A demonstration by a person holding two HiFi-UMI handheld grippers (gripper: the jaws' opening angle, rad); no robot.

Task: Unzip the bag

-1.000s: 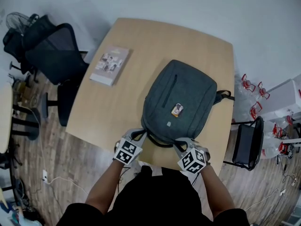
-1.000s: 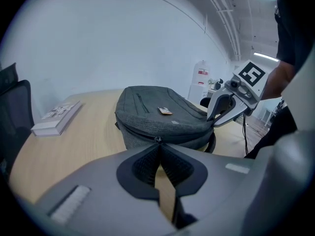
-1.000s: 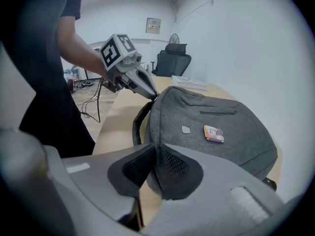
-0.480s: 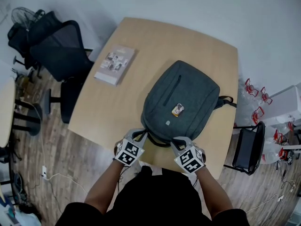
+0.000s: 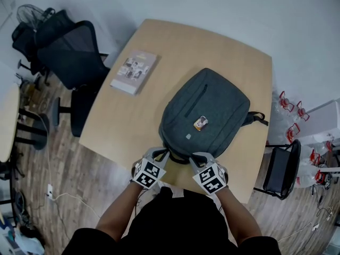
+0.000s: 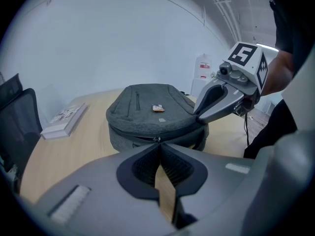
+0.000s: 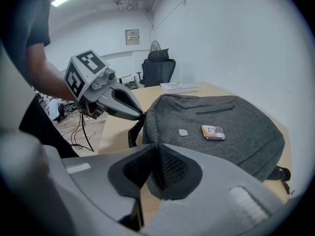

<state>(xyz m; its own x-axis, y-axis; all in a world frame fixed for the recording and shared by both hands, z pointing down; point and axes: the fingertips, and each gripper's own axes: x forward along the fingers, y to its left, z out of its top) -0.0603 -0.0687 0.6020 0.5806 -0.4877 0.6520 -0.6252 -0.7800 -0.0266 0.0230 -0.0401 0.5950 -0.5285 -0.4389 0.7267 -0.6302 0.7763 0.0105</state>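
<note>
- A book [image 5: 134, 72] lies flat on the worktop [image 5: 159, 41], well beyond the left fingers and off to their left, apart from the bag.
- The left gripper [image 5: 161, 153] sits at the near-left corner of the bag. Its fingers [image 6: 140, 168] are clenched, tips together on a small metal zip pull [image 6: 157, 139] (a tiny glint right at the pinch). The closed zip line runs away to the left of the tips along the bag's side wall.
- The grey bag [image 5: 204, 116] lies flat on the worktop, straight ahead of both pairs of fingers, and its near edge touches their tips. A dark carry handle [image 5: 178, 161] loops out of that edge, between the two grippers. A small picture tag [image 5: 200, 123] lies on the top panel, beyond the fingers and roughly midway between them.
- The right gripper [image 5: 197, 157] sits at the near-right part of the same edge, close beside the left one. Its fingers [image 7: 172, 168] have just been closing. Their tips are now pinched together against the grey fabric of the bag's rim, though what exactly lies between the pads cannot be made out.
</note>
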